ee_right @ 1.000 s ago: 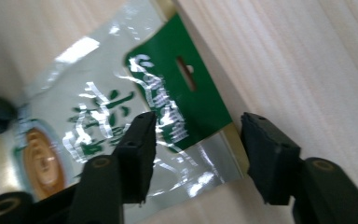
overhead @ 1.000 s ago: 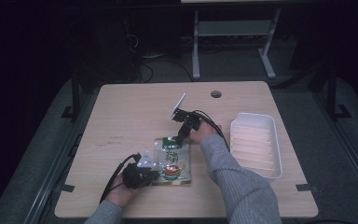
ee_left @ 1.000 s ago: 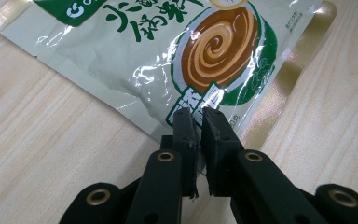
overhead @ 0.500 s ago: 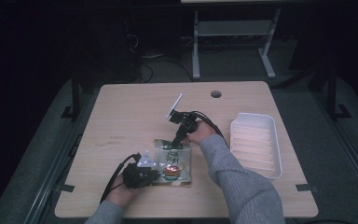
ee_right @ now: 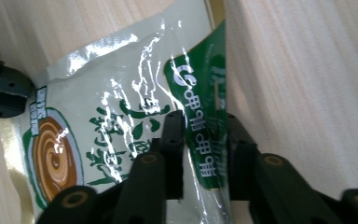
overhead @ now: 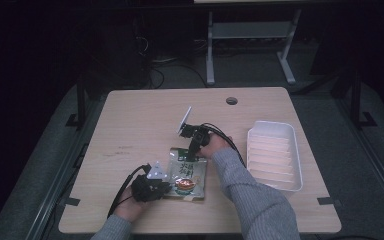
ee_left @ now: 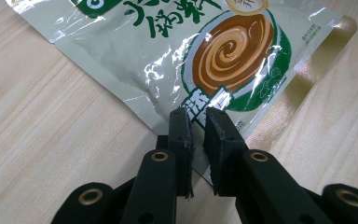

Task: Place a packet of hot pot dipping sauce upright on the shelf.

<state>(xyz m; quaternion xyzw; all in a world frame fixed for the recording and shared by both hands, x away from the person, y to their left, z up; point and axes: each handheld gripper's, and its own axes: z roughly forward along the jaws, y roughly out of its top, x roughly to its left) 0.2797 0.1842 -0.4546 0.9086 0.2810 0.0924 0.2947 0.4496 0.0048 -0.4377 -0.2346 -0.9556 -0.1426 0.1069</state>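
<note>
Nearest the person, the left tongs (overhead: 147, 187) sit at about seven o'clock on the table (overhead: 130, 120), their jaws nearly shut on the lower corner of a glossy food packet (overhead: 186, 175). In the left gripper view the left tongs (ee_left: 198, 122) pinch that packet (ee_left: 177, 60) at its sealed edge just below the brown swirl print, with only a thin gap between the jaws where the foil passes.

The packet lies flat at about six o'clock, slightly toward the person from the table's centre, its green top end pointing away.

Just beyond, the right tongs (overhead: 192, 150) come down on that top end. In the right gripper view the right tongs (ee_right: 200, 135) straddle the green band of the packet (ee_right: 121, 121), the film rising between the jaws, which look closed on it.

Judging by this, the step in hand is holding the packet at both ends, probably to lift it or pull it open. The next move calls for both grips staying firm while the hands travel together, since the slick film could slip out.

Farther off, at three o'clock, a white tray (overhead: 274, 155) lies well apart from the packet.
</note>
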